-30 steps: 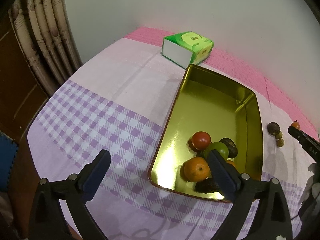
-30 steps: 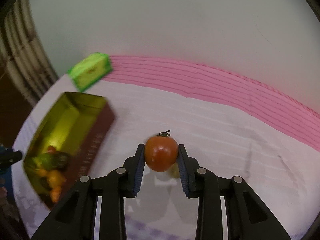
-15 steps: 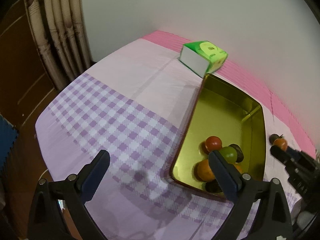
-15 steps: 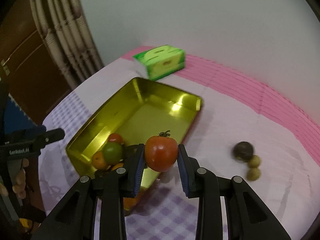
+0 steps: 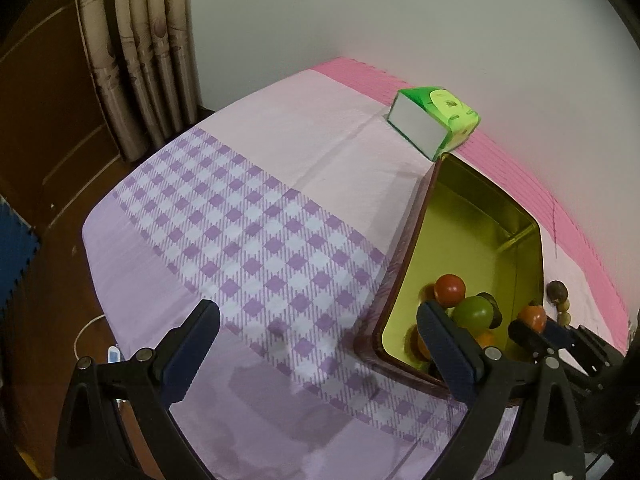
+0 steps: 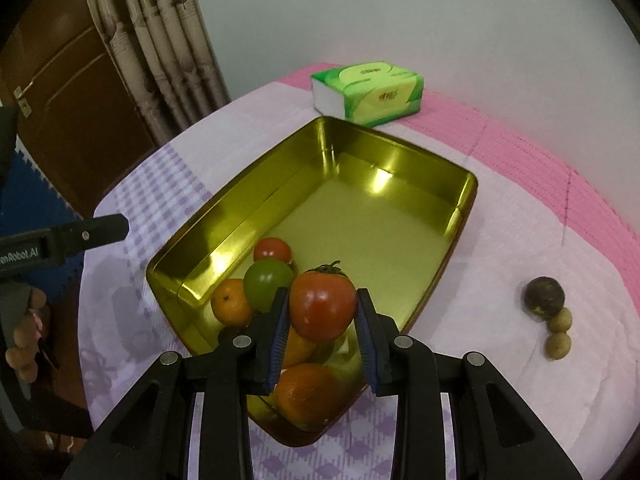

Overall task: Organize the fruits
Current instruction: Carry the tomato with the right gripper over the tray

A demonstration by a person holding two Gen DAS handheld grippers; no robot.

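My right gripper (image 6: 322, 316) is shut on a red tomato (image 6: 322, 305) and holds it above the near end of a gold tin tray (image 6: 468, 184). The tray holds a small red tomato (image 6: 273, 249), a green fruit (image 6: 267, 283), an orange (image 6: 230, 303) and more oranges under the jaws. My left gripper (image 5: 318, 340) is open and empty over the checked cloth, left of the tray (image 5: 408, 236). The left wrist view shows the right gripper with its tomato (image 5: 532, 317) at the tray's right rim.
A dark round fruit (image 6: 544, 295) and two small tan fruits (image 6: 559, 333) lie on the cloth right of the tray. A green tissue pack (image 6: 368, 92) stands behind the tray by the wall. Curtains and a wooden door are at the left beyond the table's edge.
My right gripper has carried the tomato from the cloth at the right over the tray's near end. My left gripper has drawn back to the left, away from the tray.
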